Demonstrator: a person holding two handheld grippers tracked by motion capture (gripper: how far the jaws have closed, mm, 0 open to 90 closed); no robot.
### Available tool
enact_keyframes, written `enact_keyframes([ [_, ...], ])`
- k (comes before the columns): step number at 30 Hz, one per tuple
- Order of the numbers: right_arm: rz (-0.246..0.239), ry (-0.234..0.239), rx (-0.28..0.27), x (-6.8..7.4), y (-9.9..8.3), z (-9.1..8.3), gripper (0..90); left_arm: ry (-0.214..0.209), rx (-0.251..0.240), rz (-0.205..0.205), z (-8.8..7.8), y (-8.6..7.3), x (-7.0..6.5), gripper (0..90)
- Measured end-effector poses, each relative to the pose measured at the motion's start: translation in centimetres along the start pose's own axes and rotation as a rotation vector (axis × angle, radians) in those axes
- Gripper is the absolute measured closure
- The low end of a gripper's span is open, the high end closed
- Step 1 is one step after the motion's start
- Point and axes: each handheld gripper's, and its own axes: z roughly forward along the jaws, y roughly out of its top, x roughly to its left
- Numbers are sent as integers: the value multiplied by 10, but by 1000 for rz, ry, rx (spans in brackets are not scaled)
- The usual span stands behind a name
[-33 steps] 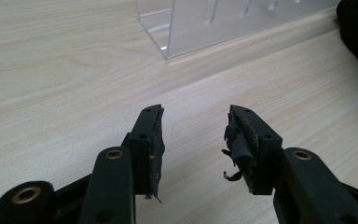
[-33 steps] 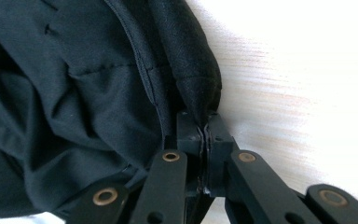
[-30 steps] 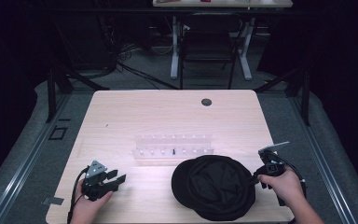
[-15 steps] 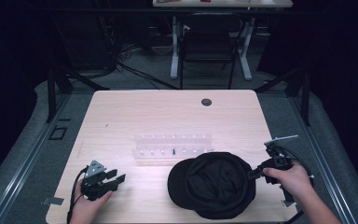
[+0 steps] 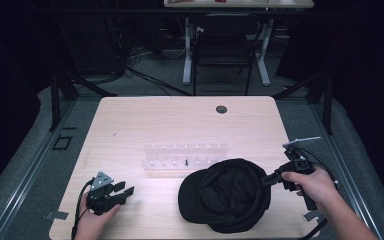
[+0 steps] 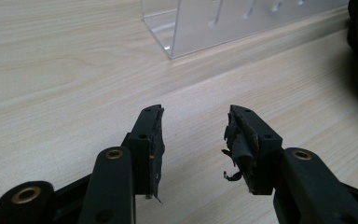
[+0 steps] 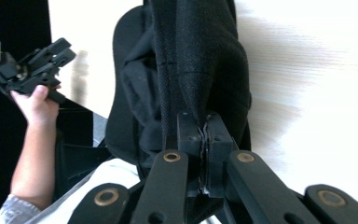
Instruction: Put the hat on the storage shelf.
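Black cloth is the worry: the right gripper [image 5: 267,178] pinches just a thin edge of the black cap [image 5: 225,195], which hangs partly lifted over the near right of the table [image 5: 180,120]. It could slip out, or swing into the clear rack [image 5: 185,156] just behind. The left gripper [image 6: 195,135] rests with its jaws apart, holding nothing.

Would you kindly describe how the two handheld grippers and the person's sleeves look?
Both the left gripper and the right gripper are black, two-jawed, with brass-coloured rivets, a grey three-cornered plate on top and a trailing black cable. The left jaws' pads look frayed. A light patterned cuff shows in the right gripper view.
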Motion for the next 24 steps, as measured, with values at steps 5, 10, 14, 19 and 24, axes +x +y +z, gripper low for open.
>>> enact_keyframes([
  [5,-1,30,0,12,3,-5,884,-1,-1,-3,0,0,0,559],
  [10,-13,46,10,23,5,-10,884,-1,-1,-3,1,0,-1,559],
  [14,-20,65,1,29,4,-12,884,0,4,1,1,0,0,559],
  [19,-61,77,-13,40,3,-21,885,-2,2,-3,1,0,-1,558],
  [24,-83,98,-33,47,0,-28,885,-2,3,0,1,0,0,556],
])
